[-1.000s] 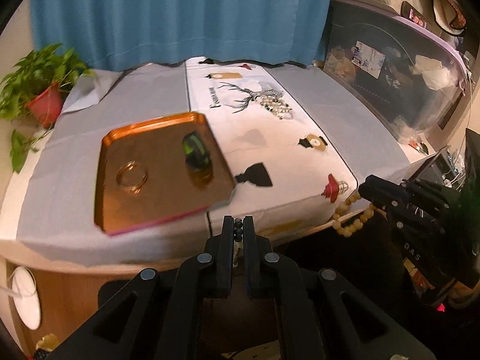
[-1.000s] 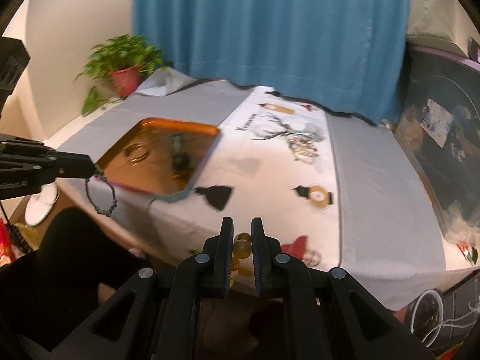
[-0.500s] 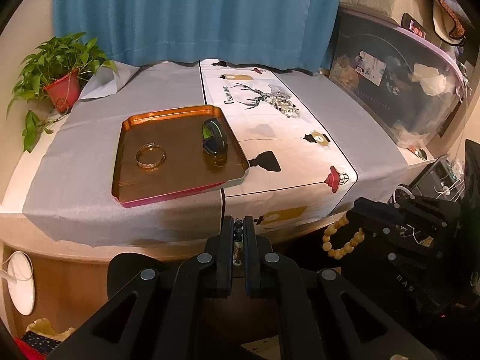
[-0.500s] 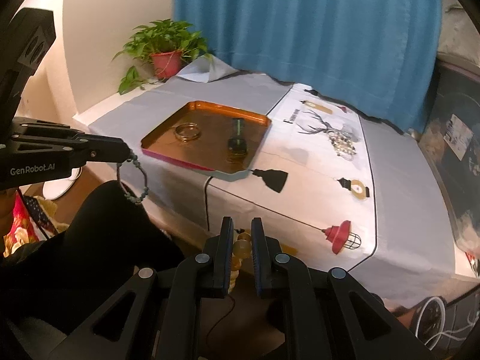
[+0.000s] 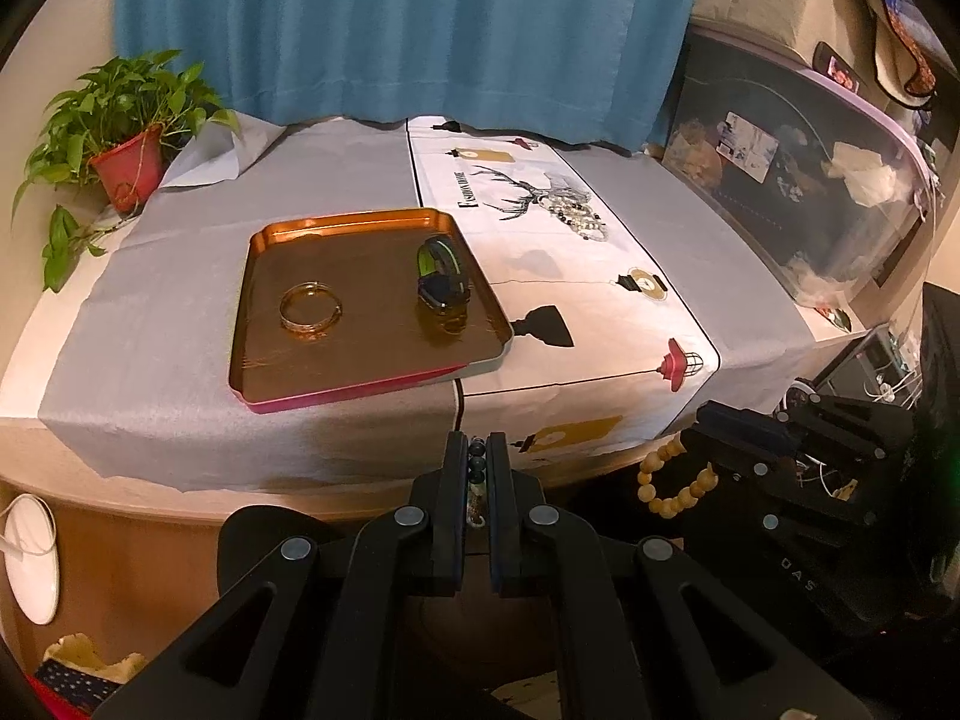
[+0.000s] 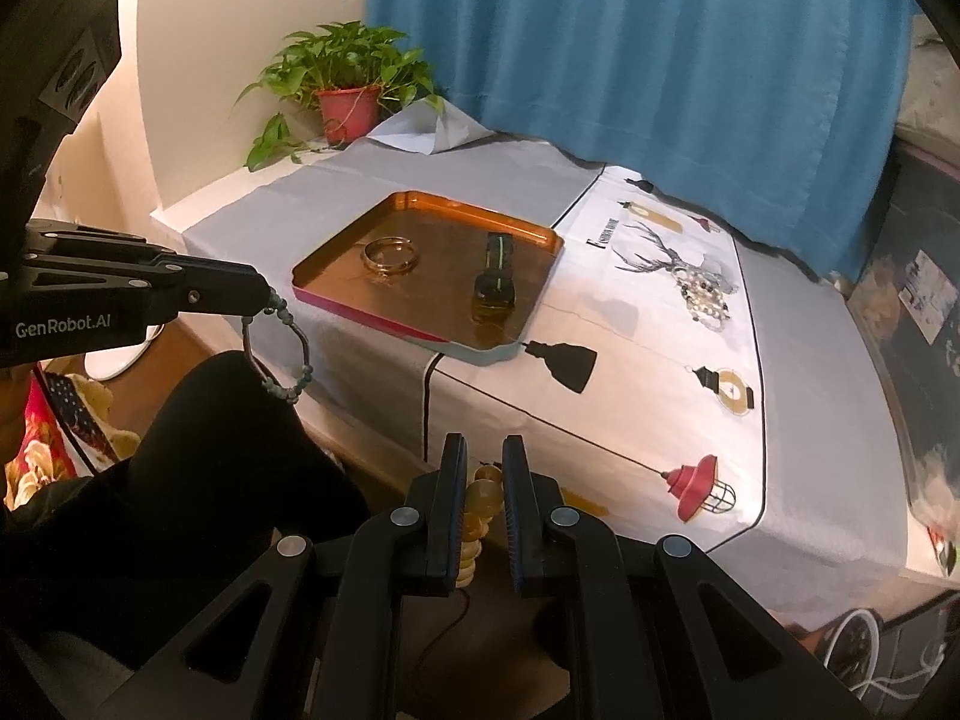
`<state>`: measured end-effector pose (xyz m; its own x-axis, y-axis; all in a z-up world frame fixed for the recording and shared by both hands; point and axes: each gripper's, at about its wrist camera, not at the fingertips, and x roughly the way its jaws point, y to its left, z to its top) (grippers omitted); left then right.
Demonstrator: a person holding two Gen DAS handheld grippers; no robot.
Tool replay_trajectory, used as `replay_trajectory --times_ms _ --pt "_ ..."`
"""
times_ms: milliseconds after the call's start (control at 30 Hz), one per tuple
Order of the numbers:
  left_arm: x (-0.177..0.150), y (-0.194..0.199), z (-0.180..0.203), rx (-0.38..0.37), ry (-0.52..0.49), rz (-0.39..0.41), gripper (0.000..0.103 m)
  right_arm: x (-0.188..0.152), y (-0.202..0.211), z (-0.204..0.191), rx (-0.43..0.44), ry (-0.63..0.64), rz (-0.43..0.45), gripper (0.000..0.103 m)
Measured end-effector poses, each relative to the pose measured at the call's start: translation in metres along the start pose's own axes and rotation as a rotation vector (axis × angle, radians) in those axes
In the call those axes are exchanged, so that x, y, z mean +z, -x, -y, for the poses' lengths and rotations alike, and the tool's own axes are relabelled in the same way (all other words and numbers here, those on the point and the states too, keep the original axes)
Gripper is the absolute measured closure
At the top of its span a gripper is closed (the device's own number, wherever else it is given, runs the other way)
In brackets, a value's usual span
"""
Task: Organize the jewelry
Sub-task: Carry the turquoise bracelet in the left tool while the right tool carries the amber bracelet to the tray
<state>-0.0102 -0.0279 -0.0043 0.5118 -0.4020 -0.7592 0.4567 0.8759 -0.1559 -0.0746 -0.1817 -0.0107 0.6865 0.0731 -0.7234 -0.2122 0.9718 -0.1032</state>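
While a gold bangle (image 5: 311, 310) and a watch (image 5: 441, 271) lie in the orange tray (image 5: 360, 222) on the bench (image 5: 180, 324), the left tool (image 5: 477, 456) pinches a dark beaded bracelet (image 6: 282, 354) and the right tool (image 6: 484, 468) grips a wooden bead bracelet (image 5: 672, 480), both short of the bench edge.

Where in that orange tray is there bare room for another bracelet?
In the orange metal tray, bare floor lies between the gold bangle and the dark green-striped watch, and along the near pink edge. The right side is crowded.
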Motion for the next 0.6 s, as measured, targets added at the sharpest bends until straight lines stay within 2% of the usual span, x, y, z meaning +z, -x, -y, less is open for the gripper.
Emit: replay_trajectory --times_ms 233,600 --pt "0.015 -0.004 -0.023 0.014 0.022 0.017 0.099 0.021 -0.017 -0.003 0.014 0.012 0.002 0.09" --pt "0.066 -0.024 -0.071 0.063 0.07 0.067 0.099 0.088 -0.066 -0.006 0.053 0.035 0.024 0.09"
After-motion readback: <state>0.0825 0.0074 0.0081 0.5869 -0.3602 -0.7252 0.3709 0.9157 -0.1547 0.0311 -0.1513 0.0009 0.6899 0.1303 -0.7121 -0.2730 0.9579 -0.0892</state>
